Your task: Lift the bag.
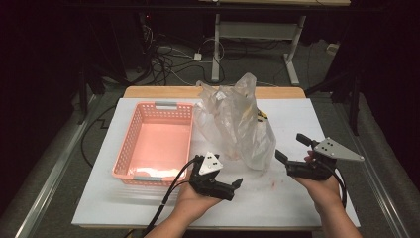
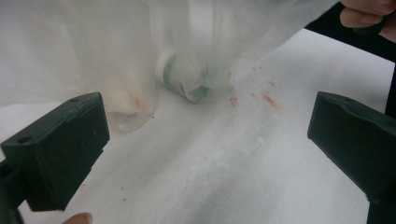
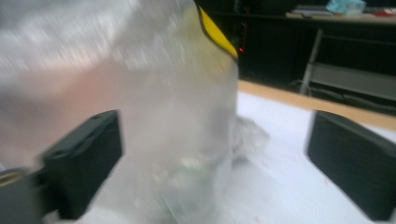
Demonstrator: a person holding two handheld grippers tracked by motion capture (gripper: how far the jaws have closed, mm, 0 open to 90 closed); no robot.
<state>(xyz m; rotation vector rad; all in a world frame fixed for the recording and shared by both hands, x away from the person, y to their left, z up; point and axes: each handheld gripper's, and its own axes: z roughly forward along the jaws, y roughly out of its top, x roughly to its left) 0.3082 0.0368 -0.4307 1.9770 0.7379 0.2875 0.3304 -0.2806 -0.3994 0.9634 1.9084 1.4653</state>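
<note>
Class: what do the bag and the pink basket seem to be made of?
Bag: thin clear plastic film, glossy, judging by its crinkles and the contents showing through. Pink basket: probably rigid moulded plastic, smooth, with perforated lattice walls.

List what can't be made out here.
- Contents of the plastic bag: left gripper view, cloudy film hides all but a white-and-green shape.
- Yellow item: right gripper view, motion blur, bag covers most.
- Pink basket near wall: high view, too small for detail.

The bag (image 1: pixel 237 119) is thin, crinkled, glossy clear plastic. The basket (image 1: pixel 130 144) is perforated pink plastic. The worktop (image 1: pixel 297 198) looks matt white, smooth.
</note>
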